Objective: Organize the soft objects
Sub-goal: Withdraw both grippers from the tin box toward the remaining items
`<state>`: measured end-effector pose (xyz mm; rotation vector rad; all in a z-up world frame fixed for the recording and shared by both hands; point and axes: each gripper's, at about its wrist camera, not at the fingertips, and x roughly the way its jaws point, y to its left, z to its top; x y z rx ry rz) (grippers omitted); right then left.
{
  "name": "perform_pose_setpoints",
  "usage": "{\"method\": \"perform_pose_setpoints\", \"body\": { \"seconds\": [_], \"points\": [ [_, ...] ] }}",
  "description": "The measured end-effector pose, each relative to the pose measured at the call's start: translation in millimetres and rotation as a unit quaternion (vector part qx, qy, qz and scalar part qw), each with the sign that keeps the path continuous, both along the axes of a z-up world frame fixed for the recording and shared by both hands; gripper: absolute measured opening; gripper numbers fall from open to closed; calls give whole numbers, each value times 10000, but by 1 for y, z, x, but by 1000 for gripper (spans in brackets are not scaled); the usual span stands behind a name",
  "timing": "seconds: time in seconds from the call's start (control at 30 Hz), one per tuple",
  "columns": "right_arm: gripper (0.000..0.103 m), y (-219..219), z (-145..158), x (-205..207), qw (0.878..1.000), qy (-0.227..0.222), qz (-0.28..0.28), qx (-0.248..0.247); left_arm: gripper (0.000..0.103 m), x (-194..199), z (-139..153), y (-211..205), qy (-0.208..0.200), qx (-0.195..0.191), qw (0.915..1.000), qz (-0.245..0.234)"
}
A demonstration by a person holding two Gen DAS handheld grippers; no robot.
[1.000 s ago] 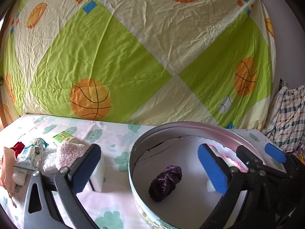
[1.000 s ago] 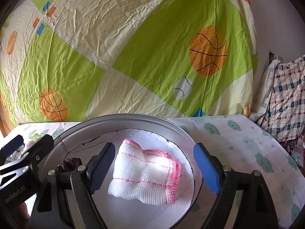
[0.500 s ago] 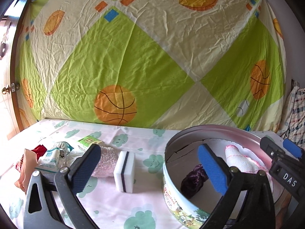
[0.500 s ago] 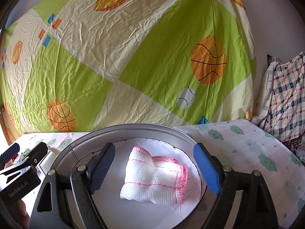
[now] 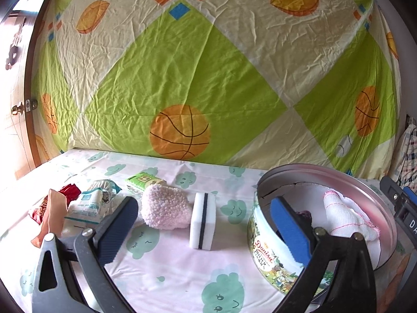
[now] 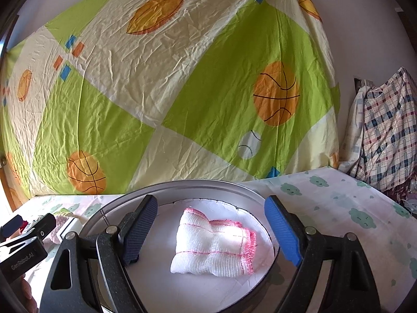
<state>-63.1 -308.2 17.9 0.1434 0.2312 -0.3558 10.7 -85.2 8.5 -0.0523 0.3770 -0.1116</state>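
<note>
A round cookie tin (image 5: 271, 255) stands on the bed at the right; it also shows in the right wrist view (image 6: 182, 186). Inside lie a white cloth with pink edging (image 6: 213, 245), which also shows in the left wrist view (image 5: 346, 219), and a dark purple item (image 5: 305, 214), mostly hidden. A fluffy pink piece (image 5: 164, 206) and a white sponge with a dark stripe (image 5: 202, 220) lie left of the tin. My left gripper (image 5: 206, 230) is open and empty, hovering before the sponge. My right gripper (image 6: 211, 230) is open and empty over the tin.
At the far left lie a tissue pack (image 5: 91, 203), a green packet (image 5: 143, 180), a red wrapper (image 5: 69, 191) and a tan scrap (image 5: 50, 219). A patterned sheet (image 5: 195, 78) hangs behind. Plaid cloth (image 6: 385, 130) is piled at the right.
My left gripper has swung left, away from the tin, bringing the sponge and fluffy piece to centre. My right gripper has backed up slightly over the tin.
</note>
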Motion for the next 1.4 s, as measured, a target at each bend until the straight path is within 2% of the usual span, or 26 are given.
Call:
{"method": "perform_pose_setpoints", "body": {
  "seconds": [0.37, 0.8, 0.93, 1.07, 1.17, 1.33, 1.4],
  "points": [
    [86, 8, 4, -21, 9988, -297, -383, 21, 103, 2, -5, 38, 223, 22, 9997, 109],
    [86, 72, 0, -24, 9995, -160, 235, -143, 103, 9, -12, 126, 489, -119, 9946, 906],
    [86, 95, -2, -19, 9987, -60, 499, -80, 102, 15, -20, 164, 813, -538, 9881, 1193],
    [86, 122, -4, -16, 9965, -41, 833, -48, 102, 23, -34, 200, 1270, -1100, 9757, 1407],
    [86, 147, -6, -13, 9936, 22, 1127, -117, 95, 29, -47, 218, 1604, -1454, 9654, 1452],
    [86, 180, -9, -6, 9884, 153, 1499, -166, 86, 40, -64, 231, 2083, -1711, 9535, 1345],
    [86, 190, -11, -2, 9864, 215, 1627, -134, 80, 42, -64, 231, 2101, -1663, 9547, 1296]
  ]
}}
